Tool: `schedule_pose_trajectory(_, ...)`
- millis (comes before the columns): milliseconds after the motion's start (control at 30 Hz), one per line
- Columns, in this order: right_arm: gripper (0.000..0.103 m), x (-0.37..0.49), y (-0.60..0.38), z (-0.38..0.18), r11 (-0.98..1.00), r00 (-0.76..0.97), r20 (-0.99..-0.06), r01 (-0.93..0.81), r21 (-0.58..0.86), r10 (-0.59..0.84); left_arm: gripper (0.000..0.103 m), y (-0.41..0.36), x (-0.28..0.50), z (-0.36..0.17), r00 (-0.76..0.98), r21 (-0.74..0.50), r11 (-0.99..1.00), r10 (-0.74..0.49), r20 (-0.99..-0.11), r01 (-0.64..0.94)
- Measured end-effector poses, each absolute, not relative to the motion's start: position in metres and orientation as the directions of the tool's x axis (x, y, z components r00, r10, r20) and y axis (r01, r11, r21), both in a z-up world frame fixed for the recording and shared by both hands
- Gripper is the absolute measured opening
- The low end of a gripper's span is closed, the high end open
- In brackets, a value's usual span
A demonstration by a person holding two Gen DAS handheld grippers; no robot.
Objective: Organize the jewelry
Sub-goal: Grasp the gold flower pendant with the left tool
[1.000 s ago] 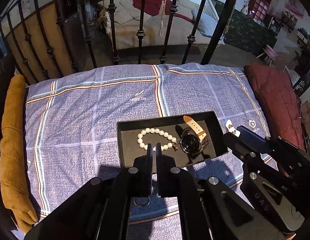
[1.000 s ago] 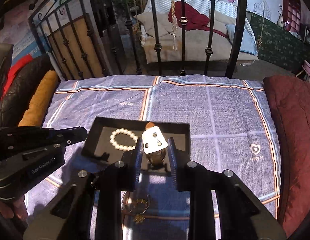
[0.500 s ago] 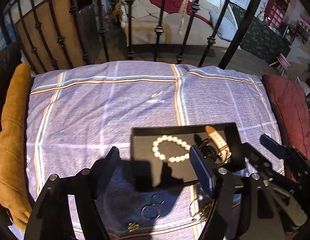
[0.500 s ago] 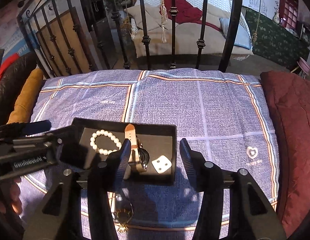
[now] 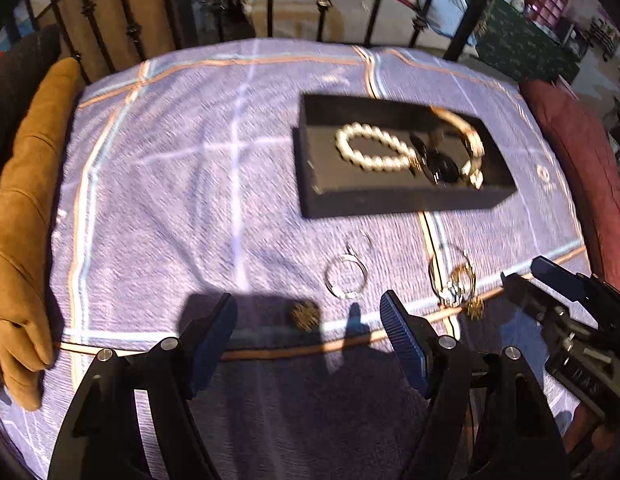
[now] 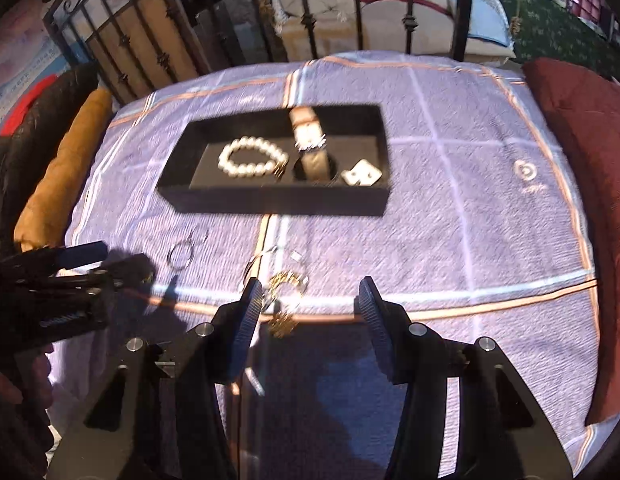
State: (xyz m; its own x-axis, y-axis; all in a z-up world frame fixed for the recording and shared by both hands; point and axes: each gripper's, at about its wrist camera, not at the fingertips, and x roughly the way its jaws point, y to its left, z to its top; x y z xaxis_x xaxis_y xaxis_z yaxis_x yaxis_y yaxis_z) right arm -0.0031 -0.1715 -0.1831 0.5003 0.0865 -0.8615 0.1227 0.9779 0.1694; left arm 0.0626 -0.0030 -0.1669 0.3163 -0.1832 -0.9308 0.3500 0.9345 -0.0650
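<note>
While both sets of tongs are hanging spread and empty over the bed (image 5: 157,184), the step in hand is judged to be the pickup of the loose pieces lying on the cover in front of the black tray (image 5: 390,204). The left tongs (image 5: 310,328) are framing a small dark gold stud (image 5: 305,314), with the silver hoop earrings (image 5: 346,276) just beyond; the right tongs (image 6: 307,300) are poised above a tangled gold-and-silver cluster (image 6: 283,292), whose makeup is too blurred to tell. To do this well, each pair should be lowering straight down until the pads straddle one piece only — closing slowly, since thin rings on soft fabric are likely to slip or sink — and the two tools, now near each other, should be kept from colliding. Already inside the tray are the pearl bracelet (image 5: 374,152), the watch (image 6: 312,152) and a white earring card (image 6: 362,174).

Compared with a second ago, the left tongs, then pressed together, and the right tongs, then pinching the white card, have both just been opening; nothing is between either pair now. The card is now resting in the tray, and both views are looking more steeply down, from closer to the cover — the tray is appearing farther up the picture.
</note>
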Motion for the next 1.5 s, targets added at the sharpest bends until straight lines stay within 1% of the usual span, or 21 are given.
schedule_pose_trajectory(100, 0.051, -0.005, -0.157, -0.192, 0.981, 0.487, -0.867, 0.091, 0.171, 0.106, 0.07, -0.01, 0.059, -0.18, 0.305, -0.045, 0.928, -0.167, -0.938, 0.369)
schedule_pose_trajectory(233, 0.051, -0.004, -0.145, -0.201, 0.987, 0.474, -0.874, 0.061, 0.15, 0.103, 0.07, -0.007, 0.06, -0.197, 0.273, -0.035, 0.936, -0.138, -0.952, 0.352)
schedule_pose_trajectory(600, 0.05, -0.002, -0.149, -0.219, 0.983, 0.443, -0.89, 0.089, 0.163, 0.107, 0.071, -0.005, 0.058, -0.198, 0.286, -0.024, 0.931, -0.136, -0.949, 0.363)
schedule_pose_trajectory(667, 0.039, -0.002, -0.15, -0.218, 0.982, 0.445, -0.888, 0.082, 0.171, 0.117, 0.071, -0.005, 0.057, -0.198, 0.287, -0.023, 0.932, -0.135, -0.948, 0.363)
schedule_pose_trajectory(700, 0.031, -0.002, -0.15, -0.218, 0.982, 0.444, -0.888, 0.082, 0.17, 0.117, 0.069, -0.008, 0.059, -0.199, 0.288, -0.019, 0.932, -0.132, -0.948, 0.363)
schedule_pose_trajectory(733, 0.023, -0.003, -0.15, -0.217, 0.981, 0.448, -0.886, 0.083, 0.177, 0.122, 0.066, -0.008, 0.058, -0.198, 0.293, -0.007, 0.933, -0.12, -0.949, 0.361)
schedule_pose_trajectory(767, 0.02, -0.003, -0.151, -0.216, 0.978, 0.449, -0.884, 0.084, 0.189, 0.132, 0.056, -0.006, 0.058, -0.197, 0.301, 0.006, 0.935, -0.108, -0.948, 0.355)
schedule_pose_trajectory(800, 0.02, -0.003, -0.151, -0.214, 0.977, 0.454, -0.881, 0.088, 0.197, 0.136, 0.04, -0.005, 0.058, -0.195, 0.308, 0.014, 0.936, -0.101, -0.946, 0.351)
schedule_pose_trajectory(833, 0.02, -0.005, -0.153, -0.211, 0.975, 0.464, -0.875, 0.094, 0.203, 0.138, 0.03, -0.003, 0.059, -0.193, 0.313, 0.021, 0.937, -0.095, -0.945, 0.348)
schedule_pose_trajectory(867, 0.02, -0.007, -0.153, -0.207, 0.972, 0.473, -0.869, 0.094, 0.214, 0.145, 0.016, 0.001, 0.061, -0.19, 0.307, 0.012, 0.937, -0.102, -0.946, 0.348)
schedule_pose_trajectory(967, 0.02, -0.011, -0.156, -0.195, 0.969, 0.496, -0.856, 0.102, 0.226, 0.147, 0.016, 0.009, 0.064, -0.182, 0.289, -0.035, 0.938, -0.142, -0.947, 0.344)
schedule_pose_trajectory(1167, 0.02, -0.012, -0.159, -0.171, 0.972, 0.536, -0.833, 0.089, 0.216, 0.136, 0.016, 0.015, 0.062, -0.149, 0.335, -0.069, 0.941, -0.186, -0.924, 0.332)
schedule_pose_trajectory(1300, 0.02, -0.014, -0.161, -0.162, 0.971, 0.554, -0.821, 0.091, 0.222, 0.136, 0.016, 0.018, 0.063, -0.13, 0.344, -0.122, 0.939, -0.236, -0.909, 0.321)
schedule_pose_trajectory(1500, 0.02, -0.013, -0.162, -0.155, 0.966, 0.573, -0.807, 0.099, 0.239, 0.141, 0.016, 0.011, 0.065, -0.113, 0.362, -0.139, 0.934, -0.261, -0.895, 0.328)
